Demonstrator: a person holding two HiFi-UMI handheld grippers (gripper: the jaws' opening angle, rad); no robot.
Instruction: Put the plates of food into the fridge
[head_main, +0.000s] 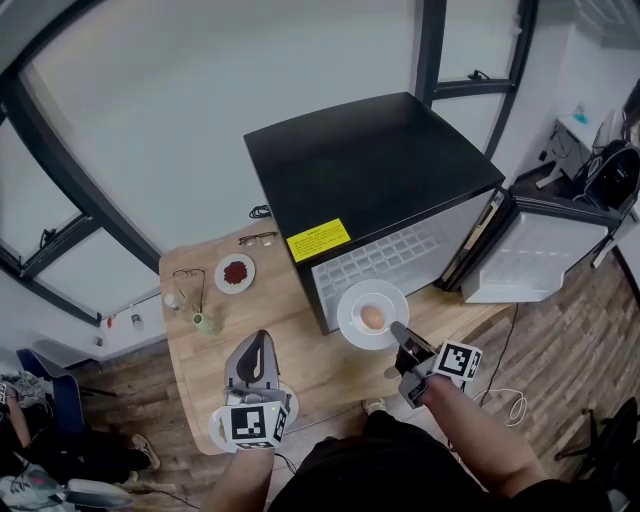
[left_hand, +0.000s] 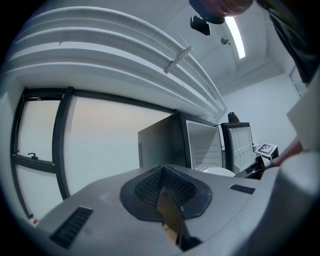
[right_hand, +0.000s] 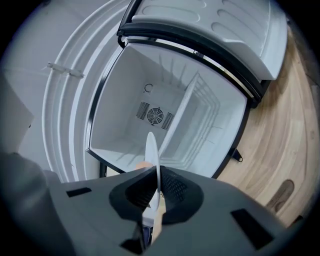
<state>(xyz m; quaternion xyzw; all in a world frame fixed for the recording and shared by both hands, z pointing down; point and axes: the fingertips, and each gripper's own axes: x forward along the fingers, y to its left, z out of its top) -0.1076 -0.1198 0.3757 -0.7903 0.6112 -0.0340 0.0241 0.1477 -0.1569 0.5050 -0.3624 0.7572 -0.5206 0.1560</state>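
R gripper (head_main: 398, 328) clamped on food plate (head_main: 350, 300) rim, plate jutting fwd toward open fridge (head_main: 370, 170).

Two plates, a red-food plate (head_main: 236, 272) and a tan-food plate (head_main: 372, 315), two grippers (head_main: 257, 342) (head_main: 398, 329), one fridge (head_main: 370, 175), one table (head_main: 305, 355).

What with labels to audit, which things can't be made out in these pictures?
1. Food on the right gripper's plate: too small in the head view; nearly hidden by the edge-on plate in the right gripper view.
2. Label print: too small, head view.
3. Red food: too small to name, head view.
4. Table under the left gripper: hidden by it, head view.
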